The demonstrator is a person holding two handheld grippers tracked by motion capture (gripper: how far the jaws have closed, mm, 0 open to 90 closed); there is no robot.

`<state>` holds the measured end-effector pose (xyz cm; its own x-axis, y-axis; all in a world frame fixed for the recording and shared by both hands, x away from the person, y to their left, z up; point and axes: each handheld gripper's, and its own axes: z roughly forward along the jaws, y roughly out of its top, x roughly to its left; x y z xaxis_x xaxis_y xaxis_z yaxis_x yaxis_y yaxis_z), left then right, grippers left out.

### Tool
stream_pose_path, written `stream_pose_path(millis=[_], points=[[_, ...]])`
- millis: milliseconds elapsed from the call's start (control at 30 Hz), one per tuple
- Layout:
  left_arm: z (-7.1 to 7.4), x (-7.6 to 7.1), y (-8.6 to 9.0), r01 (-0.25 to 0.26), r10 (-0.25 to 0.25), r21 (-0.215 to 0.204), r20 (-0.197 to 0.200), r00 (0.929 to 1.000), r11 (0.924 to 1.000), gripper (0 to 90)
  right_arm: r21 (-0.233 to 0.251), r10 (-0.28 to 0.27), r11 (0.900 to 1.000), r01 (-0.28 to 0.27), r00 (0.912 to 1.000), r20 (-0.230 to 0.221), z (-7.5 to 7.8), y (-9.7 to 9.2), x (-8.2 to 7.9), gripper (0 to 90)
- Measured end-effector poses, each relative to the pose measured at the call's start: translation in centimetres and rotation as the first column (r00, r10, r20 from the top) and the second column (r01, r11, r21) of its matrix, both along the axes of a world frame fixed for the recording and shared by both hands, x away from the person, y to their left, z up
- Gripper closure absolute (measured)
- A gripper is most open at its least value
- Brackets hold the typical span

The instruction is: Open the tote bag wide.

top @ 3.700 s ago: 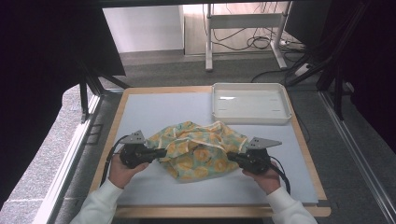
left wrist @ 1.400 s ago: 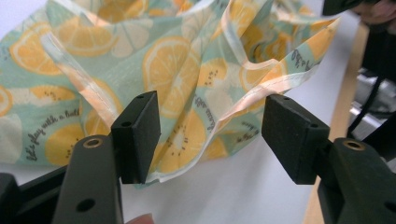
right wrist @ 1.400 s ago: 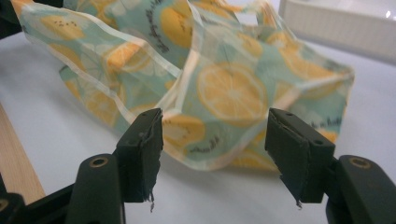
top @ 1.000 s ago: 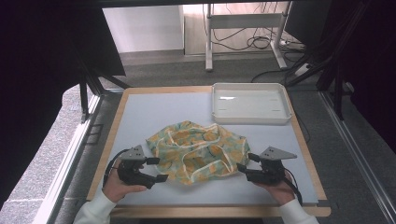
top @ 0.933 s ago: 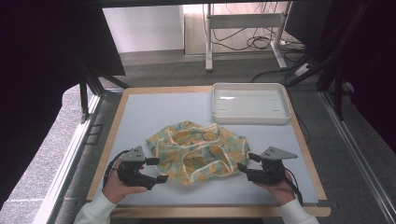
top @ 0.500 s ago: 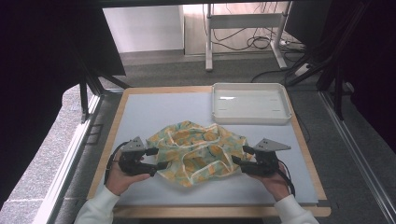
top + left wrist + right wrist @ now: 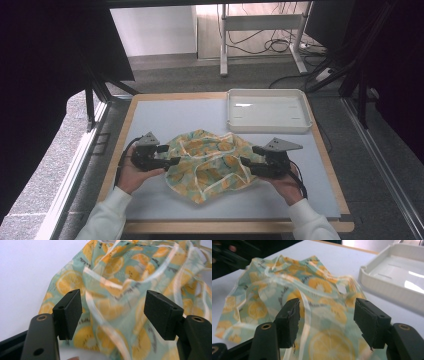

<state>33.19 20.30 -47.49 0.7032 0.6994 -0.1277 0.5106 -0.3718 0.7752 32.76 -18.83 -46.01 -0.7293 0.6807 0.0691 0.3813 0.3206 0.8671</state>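
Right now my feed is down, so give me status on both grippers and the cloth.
Left gripper and right gripper open at cloth edges. Cloth crumpled, flat on table. Tray apart, nothing blocking.

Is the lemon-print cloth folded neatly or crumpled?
Crumpled: the lemon-print cloth lies bunched in uneven ridges and loops on the table, not flat.

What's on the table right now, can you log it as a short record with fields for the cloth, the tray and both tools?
cloth: crumpled lemon-print cloth with pale trim, lying on the table between the two hands
tray: white tray, at the far right of the table, apart from the cloth
left tool: left tool at the cloth's left edge, jaws apart, just been closing a little, cloth between them, not pinched
right tool: right tool at the cloth's right edge, jaws apart over the cloth, not pinched
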Motion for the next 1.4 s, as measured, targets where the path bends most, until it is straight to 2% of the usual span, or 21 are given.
stream_pose_path(millis=[100,133,200,367,467,533,567,667,733,767,833,900,933,967,1000,1067,1267,1400], points=[[1.0,0.1,-1.4,0.032,-0.034,0.039,0.034,0.9989,0.9987,31.4,0.009,0.009,0.9999,-0.009,0.9999,0.008,0.5,0.5,0.6,37.6],[1.0,0.1,-1.4,0.032,-0.034,0.039,0.034,0.9989,0.9987,31.4,0.009,0.009,0.9999,-0.009,0.9999,0.008,0.5,0.5,0.6,37.6],[1.8,0.2,-2.3,0.066,-0.068,0.035,0.043,0.9968,0.9972,32.4,0.023,0.006,0.9997,-0.006,1.0000,0.006,0.6,0.8,1.1,37.6],[1.4,0.2,-2.9,0.116,-0.117,0.041,0.018,0.9930,0.9925,36.2,0.029,-0.004,0.9996,0.004,1.0000,0.002,0.6,0.5,1.2,37.6],[0.4,0.3,-3.4,0.168,-0.167,0.065,-0.022,0.9857,0.9836,38.8,0.053,-0.022,0.9983,0.022,0.9997,-0.003,0.8,-0.1,1.1,38.0],[0.1,0.3,-3.6,0.177,-0.175,0.075,-0.032,0.9839,0.9813,40.2,0.059,-0.026,0.9979,0.026,0.9997,-0.004,0.8,-0.2,1.1,38.1],[-0.4,0.3,-4.0,0.192,-0.189,0.101,-0.039,0.9812,0.9761,42.1,0.060,-0.031,0.9977,0.031,0.9995,-0.005,0.8,-0.5,1.1,38.1],[-1.3,0.5,-4.6,0.197,-0.191,0.128,-0.054,0.9801,0.9721,49.2,0.061,-0.038,0.9974,0.039,0.9992,-0.012,0.6,-0.6,1.2,38.2],[-1.5,0.5,-4.7,0.197,-0.190,0.139,-0.058,0.9800,0.9706,59.2,0.060,-0.040,0.9973,0.041,0.9991,-0.015,0.6,-0.7,1.2,38.2],[-1.8,0.5,-4.9,0.209,-0.201,0.154,-0.063,0.9775,0.9659,65.5,0.064,-0.043,0.9970,0.043,0.9990,-0.016,0.6,-0.7,1.3,38.2],[-1.8,0.4,-4.9,0.216,-0.209,0.141,-0.066,0.9757,0.9661,75.5,0.061,-0.043,0.9972,0.044,0.9990,-0.013,0.6,-0.8,1.3,38.2],[-1.7,0.4,-4.9,0.218,-0.211,0.139,-0.062,0.9754,0.9660,82.5,0.064,-0.044,0.9970,0.044,0.9989,-0.014,0.6,-0.8,1.3,38.2],[-1.6,0.3,-4.8,0.216,-0.210,0.131,-0.062,0.9757,0.9674,82.5,0.066,-0.044,0.9968,0.045,0.9989,-0.015,0.6,-0.8,1.2,38.2],[-1.5,0.3,-4.6,0.217,-0.210,0.118,-0.065,0.9754,0.9691,87.7,0.075,-0.042,0.9962,0.043,0.9988,-0.026,0.6,-0.9,1.2,38.3],[-1.5,0.3,-4.6,0.217,-0.210,0.118,-0.065,0.9754,0.9691,88.6,0.075,-0.042,0.9962,0.043,0.9988,-0.026,0.6,-0.9,1.2,38.3],[-1.4,0.4,-4.3,0.222,-0.216,0.089,-0.070,0.9739,0.9711,89.8,0.077,-0.036,0.9963,0.039,0.9988,-0.033,0.6,-0.8,1.1,38.4],[-1.2,0.3,-4.1,0.216,-0.212,0.050,-0.063,0.9752,0.9752,90.0,0.085,-0.028,0.9959,0.032,0.9985,-0.047,0.4,-0.7,1.3,39.3],[-0.7,0.1,-4.0,0.206,-0.204,0.032,-0.043,0.9780,0.9781,90.0,0.059,-0.015,0.9981,0.018,0.9989,-0.043,0.2,-0.5,1.3,39.3]])
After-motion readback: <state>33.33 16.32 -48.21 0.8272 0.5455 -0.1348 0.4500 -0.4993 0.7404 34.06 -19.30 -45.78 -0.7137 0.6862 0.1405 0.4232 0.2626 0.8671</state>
